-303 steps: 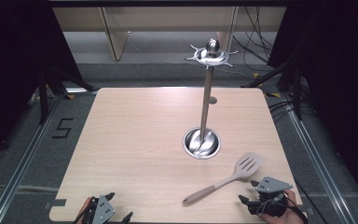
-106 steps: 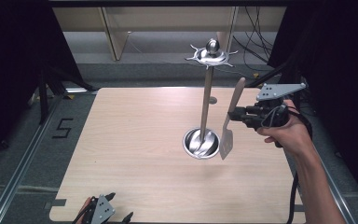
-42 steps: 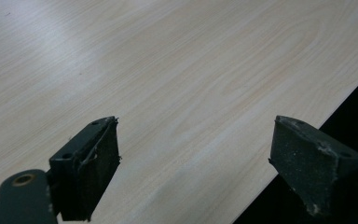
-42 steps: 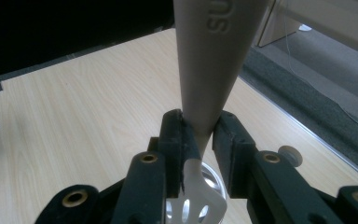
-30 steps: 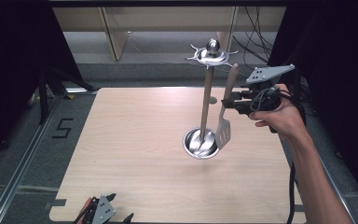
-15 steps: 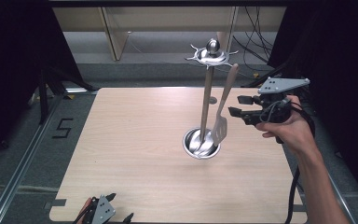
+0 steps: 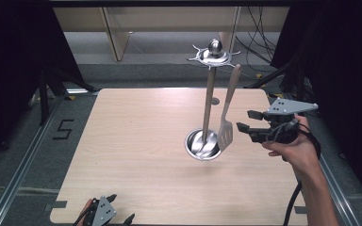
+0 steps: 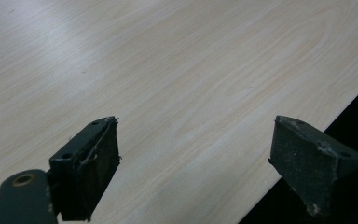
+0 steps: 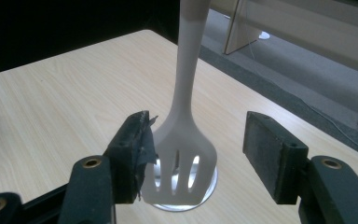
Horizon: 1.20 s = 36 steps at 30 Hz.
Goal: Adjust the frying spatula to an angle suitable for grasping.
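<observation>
- Spatula is out of the right gripper now; half a second back the jaws sat right by the blade, and now they're spread wide and backed off toward the table's right edge, nothing between them.
- Left gripper is parked at the near edge of the table, same spot as before. In the left gripper view its pads are spread over bare wood with nothing pinched.
- From the right gripper view, the spatula's slotted blade hangs just past the open pads, in front of the stand's round base. Can't tell if the blade's edge touches the left pad or just overlaps it.
- Further out in the high view, the spatula hangs handle-up, blade-down beside the pole of the utensil stand. The handle top reaches the hook ring, and it looks hooked there, though the hook itself is too small to see.
- Judging by that, the hanging part looks done, and the hand just needs to clear out without bumping the blade.
- Containers: the only dish-like thing is the stand's shiny base, and nothing sits in it besides the pole.
</observation>
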Tool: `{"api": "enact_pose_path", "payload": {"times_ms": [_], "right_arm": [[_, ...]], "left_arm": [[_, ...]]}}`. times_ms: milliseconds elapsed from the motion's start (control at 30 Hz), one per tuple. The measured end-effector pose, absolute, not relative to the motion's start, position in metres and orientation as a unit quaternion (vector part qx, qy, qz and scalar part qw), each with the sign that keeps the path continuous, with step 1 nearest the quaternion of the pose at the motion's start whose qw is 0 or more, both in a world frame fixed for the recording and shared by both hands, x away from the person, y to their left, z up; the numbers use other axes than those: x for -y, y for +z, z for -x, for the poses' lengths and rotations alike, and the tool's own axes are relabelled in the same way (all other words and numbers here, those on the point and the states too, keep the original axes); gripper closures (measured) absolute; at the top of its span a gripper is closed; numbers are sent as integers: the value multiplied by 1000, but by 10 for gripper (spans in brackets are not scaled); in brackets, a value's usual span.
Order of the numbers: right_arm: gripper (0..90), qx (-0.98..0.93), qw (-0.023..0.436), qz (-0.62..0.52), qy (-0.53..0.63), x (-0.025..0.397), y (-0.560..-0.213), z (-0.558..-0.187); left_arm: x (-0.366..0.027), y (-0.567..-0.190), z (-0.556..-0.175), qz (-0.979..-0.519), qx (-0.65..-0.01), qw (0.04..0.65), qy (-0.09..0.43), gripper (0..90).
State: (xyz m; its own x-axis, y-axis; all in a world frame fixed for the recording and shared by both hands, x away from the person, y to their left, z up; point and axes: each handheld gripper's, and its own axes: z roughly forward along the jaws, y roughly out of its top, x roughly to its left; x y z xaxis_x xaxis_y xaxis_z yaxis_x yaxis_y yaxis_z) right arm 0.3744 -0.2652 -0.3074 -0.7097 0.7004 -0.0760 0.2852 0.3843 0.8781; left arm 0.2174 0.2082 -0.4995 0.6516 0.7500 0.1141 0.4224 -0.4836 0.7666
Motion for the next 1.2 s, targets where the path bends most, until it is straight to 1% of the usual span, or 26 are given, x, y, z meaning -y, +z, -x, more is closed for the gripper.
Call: {"api": "enact_pose_path", "payload": {"times_ms": [67,100,233,367,400,433,500,533,567,600,633,667,733,767,833,933,967,1067,1200], "right_arm": [[418,-800,223,-312,462,267,-311,-372],[418,-796,224,-313,467,268,-317,-369],[413,-798,221,-310,467,267,-324,-365],[411,-800,223,-315,460,266,-333,-364],[410,-801,212,-324,457,264,-335,-363],[410,-801,212,-327,455,264,-336,-363],[406,-803,218,-321,453,263,-339,-364],[404,-802,210,-327,453,262,-340,-362],[401,-804,213,-323,451,261,-342,-362],[401,-804,213,-323,451,261,-342,-362],[394,-804,215,-327,448,261,-347,-361],[394,-804,215,-327,448,261,-347,-361],[390,-804,215,-330,445,263,-350,-361],[388,-806,211,-334,441,264,-354,-361],[386,-807,202,-339,438,266,-358,-361],[384,-808,194,-341,439,267,-362,-361],[382,-804,188,-346,445,268,-365,-360],[380,-804,183,-344,449,269,-366,-360],[363,-804,172,-341,456,267,-370,-360]], "left_arm": [[-207,-501,-218,-827,-355,369,230,148],[-205,-502,-216,-816,-364,388,227,149],[-205,-502,-216,-815,-365,387,229,148],[-207,-501,-217,-826,-355,371,232,148],[-207,-501,-217,-827,-355,371,230,149],[-206,-501,-216,-822,-358,378,229,149],[-207,-500,-216,-825,-356,375,227,148],[-207,-500,-216,-828,-352,370,230,148],[-204,-501,-214,-815,-363,392,223,148],[-204,-501,-214,-815,-363,392,223,148],[-207,-499,-215,-827,-352,374,227,148],[-206,-499,-214,-823,-355,381,226,148],[-206,-499,-215,-827,-352,375,227,149],[-205,-501,-214,-819,-359,387,225,149],[-206,-500,-215,-824,-355,378,227,149],[-205,-500,-215,-819,-358,387,226,149],[-206,-499,-215,-827,-352,374,228,148],[-206,-499,-215,-830,-350,371,224,148],[-206,-499,-215,-822,-355,383,228,149]]}}
